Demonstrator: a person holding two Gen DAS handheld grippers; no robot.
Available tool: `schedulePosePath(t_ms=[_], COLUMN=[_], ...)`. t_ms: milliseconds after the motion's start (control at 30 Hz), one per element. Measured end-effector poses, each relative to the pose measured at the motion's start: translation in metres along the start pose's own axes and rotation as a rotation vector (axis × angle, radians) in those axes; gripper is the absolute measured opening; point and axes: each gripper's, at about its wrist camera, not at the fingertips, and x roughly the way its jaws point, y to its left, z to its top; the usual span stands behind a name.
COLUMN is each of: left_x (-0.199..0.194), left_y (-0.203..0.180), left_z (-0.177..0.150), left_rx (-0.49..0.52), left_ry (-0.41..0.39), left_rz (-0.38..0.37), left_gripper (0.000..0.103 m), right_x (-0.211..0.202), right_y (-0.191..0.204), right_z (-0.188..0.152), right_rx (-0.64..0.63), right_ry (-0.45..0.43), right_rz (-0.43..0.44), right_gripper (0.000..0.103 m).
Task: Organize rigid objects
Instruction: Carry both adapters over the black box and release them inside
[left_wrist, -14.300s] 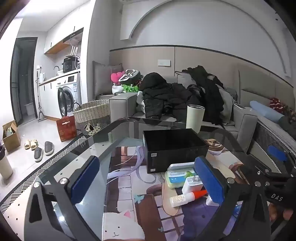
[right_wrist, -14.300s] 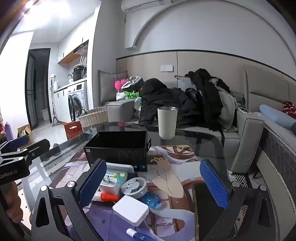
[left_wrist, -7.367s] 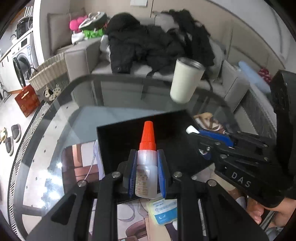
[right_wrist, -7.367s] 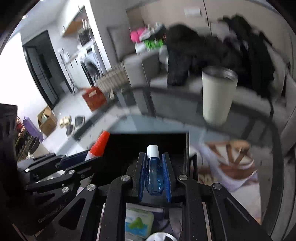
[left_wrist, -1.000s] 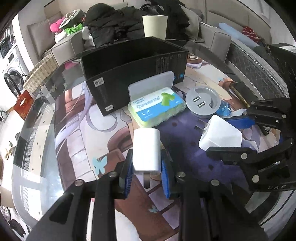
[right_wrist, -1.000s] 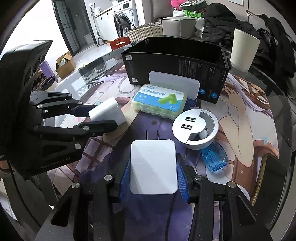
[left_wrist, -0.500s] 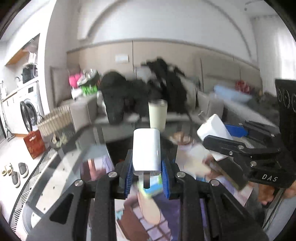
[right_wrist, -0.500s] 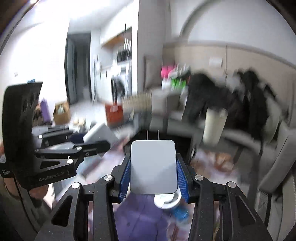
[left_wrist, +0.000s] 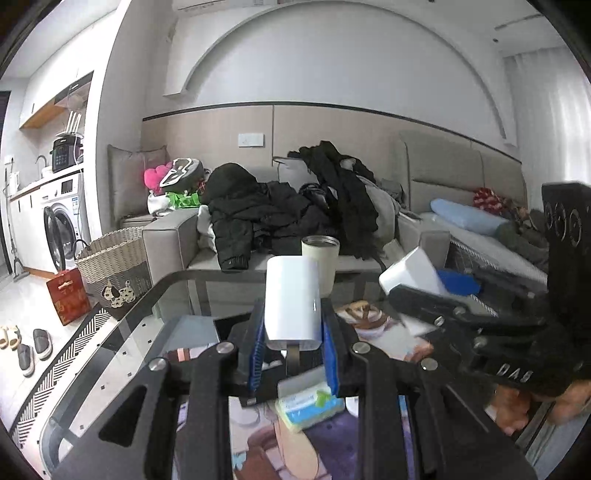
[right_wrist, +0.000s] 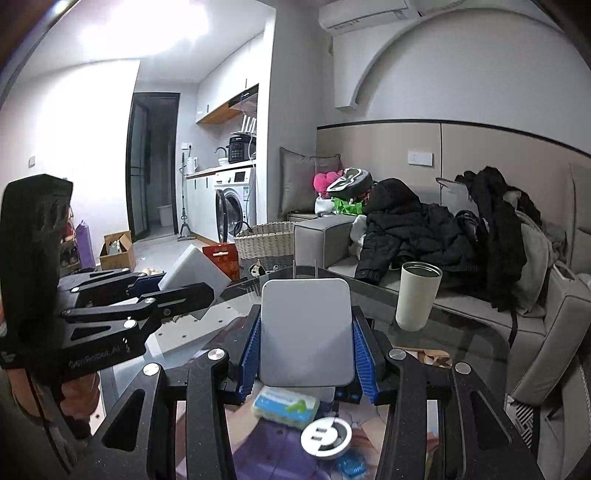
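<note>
My left gripper (left_wrist: 293, 326) is shut on a narrow white charger (left_wrist: 291, 291), held level above the glass table (left_wrist: 122, 347), prongs toward the camera. My right gripper (right_wrist: 306, 343) is shut on a wider, square white charger (right_wrist: 306, 328), its two prongs pointing away. Each gripper shows in the other's view: the right gripper (left_wrist: 419, 286) with its charger (left_wrist: 408, 271), and the left gripper (right_wrist: 184, 281) with its charger (right_wrist: 194, 271). The black box (right_wrist: 343, 393) lies mostly hidden behind the fingers.
On the table below lie a green-blue pack (right_wrist: 284, 404), a round USB hub (right_wrist: 325, 437) and a blue item (right_wrist: 349, 466). A cream cup (right_wrist: 417, 299) stands at the far edge. Beyond are a sofa (left_wrist: 170, 236) piled with dark clothes and a wicker basket (left_wrist: 110, 266).
Both grippers have risen from the table and tilted up toward level, each still holding its charger. The views now take in the room instead of the tabletop.
</note>
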Motion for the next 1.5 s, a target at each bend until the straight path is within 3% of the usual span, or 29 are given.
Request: schedulePosePath(t_ms=[400, 700, 800, 867, 1133, 1267, 1500], left_x=[0.07, 0.103, 0.119, 0.136, 0.189, 0.2, 0.208], left_y=[0.027, 0.042, 0.042, 0.044, 0.04, 0.04, 0.042], left_z=[0.039, 0.032, 0.026, 0.019, -0.013, -0.024, -0.037], left_rx=[-0.068, -0.104, -0.101, -0.115, -0.133, -0.135, -0.15], left_ry=[-0.041, 0.025, 0.111, 0.211, 0.512, 0.586, 0.649], left_rz=[0.036, 0.068, 0.075, 0.08, 0.084, 0.077, 0.065], left_gripper=[0.024, 0.024, 0.024, 0.024, 0.024, 0.024, 0.024], right_x=[0.082, 0.13, 0.139, 0.151, 0.211, 0.224, 0.235], right_y=[-0.018, -0.036, -0.04, -0.043, -0.053, -0.053, -0.053], right_z=[0.052, 0.056, 0.048, 0.043, 0.003, -0.019, -0.04], right_rx=[0.042, 0.074, 0.075, 0.083, 0.116, 0.135, 0.148], right_ry=[-0.044, 0.004, 0.048, 0.104, 0.456, 0.568, 0.636], right_rz=[-0.064, -0.088, -0.095, -0.099, -0.065, -0.035, -0.021], right_gripper=[0.045, 0.045, 0.045, 0.045, 0.045, 0.045, 0.044])
